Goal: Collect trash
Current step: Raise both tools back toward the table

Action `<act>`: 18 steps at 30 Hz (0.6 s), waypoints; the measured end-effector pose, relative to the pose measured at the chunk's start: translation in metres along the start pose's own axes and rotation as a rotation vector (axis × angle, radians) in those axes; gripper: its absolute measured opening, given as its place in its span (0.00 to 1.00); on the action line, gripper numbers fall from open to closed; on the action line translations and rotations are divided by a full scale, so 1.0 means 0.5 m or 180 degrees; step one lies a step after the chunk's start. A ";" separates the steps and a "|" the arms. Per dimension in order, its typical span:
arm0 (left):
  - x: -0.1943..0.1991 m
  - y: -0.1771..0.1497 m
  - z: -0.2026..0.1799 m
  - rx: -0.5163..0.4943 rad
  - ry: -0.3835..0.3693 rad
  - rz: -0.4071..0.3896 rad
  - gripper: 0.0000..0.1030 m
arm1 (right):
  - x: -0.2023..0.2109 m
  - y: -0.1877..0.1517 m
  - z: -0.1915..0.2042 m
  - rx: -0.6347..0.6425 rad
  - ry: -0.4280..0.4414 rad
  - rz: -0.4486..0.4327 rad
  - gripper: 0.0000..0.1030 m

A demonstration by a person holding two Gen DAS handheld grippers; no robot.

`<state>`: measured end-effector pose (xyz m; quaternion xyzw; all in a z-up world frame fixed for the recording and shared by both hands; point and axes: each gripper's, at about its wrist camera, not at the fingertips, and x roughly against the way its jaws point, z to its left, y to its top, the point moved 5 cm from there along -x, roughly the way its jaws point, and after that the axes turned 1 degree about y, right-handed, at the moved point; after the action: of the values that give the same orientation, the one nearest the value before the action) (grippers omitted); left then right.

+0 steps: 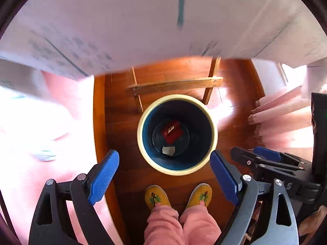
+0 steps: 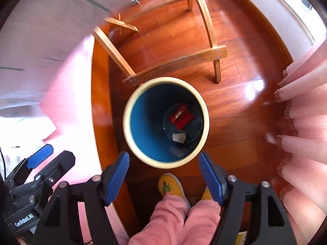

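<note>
Both jaws are standing wide with nothing between them: the left hand-held gripper and the right hand-held gripper are pointing almost straight down over the bin, probably so trash drops cleanly inside. The bin is sitting on the wooden floor just ahead of the person's yellow slippers. A red wrapper and a pale scrap are lying at its bottom. The bench overhead is blurring badly, hiding whatever is resting on it.
</note>
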<state>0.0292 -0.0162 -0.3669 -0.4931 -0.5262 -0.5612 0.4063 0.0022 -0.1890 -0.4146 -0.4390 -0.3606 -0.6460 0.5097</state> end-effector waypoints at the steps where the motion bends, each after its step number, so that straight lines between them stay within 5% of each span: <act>1: 0.039 0.006 0.000 -0.0040 -0.0003 -0.0036 0.87 | 0.038 -0.003 0.014 0.0013 0.0018 -0.0047 0.69; 11: 0.381 0.059 0.024 -0.0312 -0.0062 -0.0586 0.87 | 0.389 -0.017 0.144 0.0200 0.0097 -0.0721 0.69; 18: 0.574 0.129 0.063 -0.0329 -0.0130 -0.1085 0.87 | 0.544 -0.013 0.244 0.0328 0.0213 -0.1174 0.69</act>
<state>0.0436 0.0258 -0.0744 -0.4282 -0.5808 -0.6381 0.2687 -0.0055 -0.1693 -0.1173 -0.3171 -0.4505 -0.7234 0.4162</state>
